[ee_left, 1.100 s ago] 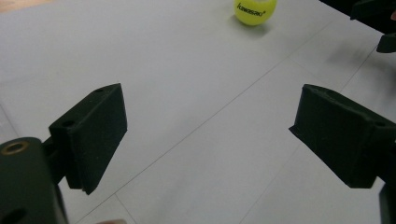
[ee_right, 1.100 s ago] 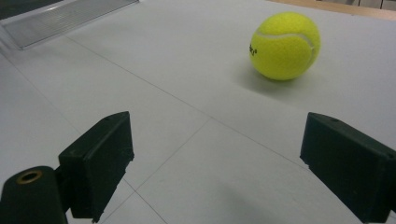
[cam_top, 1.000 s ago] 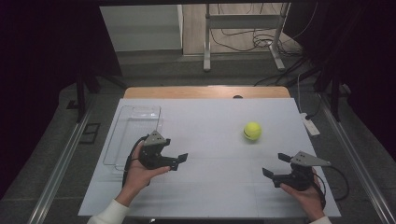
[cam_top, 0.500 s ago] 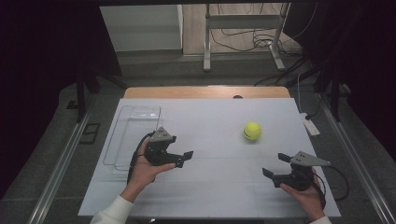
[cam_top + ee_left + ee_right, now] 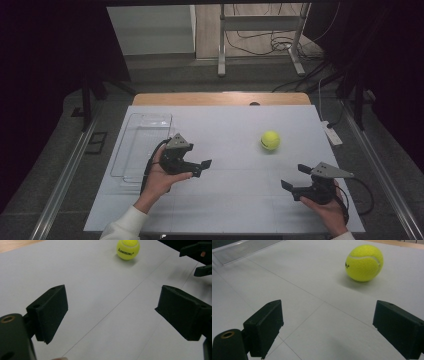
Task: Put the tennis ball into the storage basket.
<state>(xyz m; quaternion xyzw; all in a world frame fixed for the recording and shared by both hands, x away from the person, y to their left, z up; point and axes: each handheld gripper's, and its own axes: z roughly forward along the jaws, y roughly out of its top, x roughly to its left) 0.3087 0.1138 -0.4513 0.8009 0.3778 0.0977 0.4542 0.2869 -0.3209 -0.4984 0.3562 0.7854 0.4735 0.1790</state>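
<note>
Jaws wide, tennis ball (image 5: 270, 140) ahead of both grippers, untouched

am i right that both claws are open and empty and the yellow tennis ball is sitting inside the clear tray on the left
Not quite. Both the left claw and the right claw are open and empty, but the yellow tennis ball is not in the clear tray. The high view shows it lying on the bare white table, well to the right of the tray.

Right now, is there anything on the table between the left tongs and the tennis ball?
No. In the left gripper view, only bare white table lies between the open left tongs and the tennis ball.
</note>
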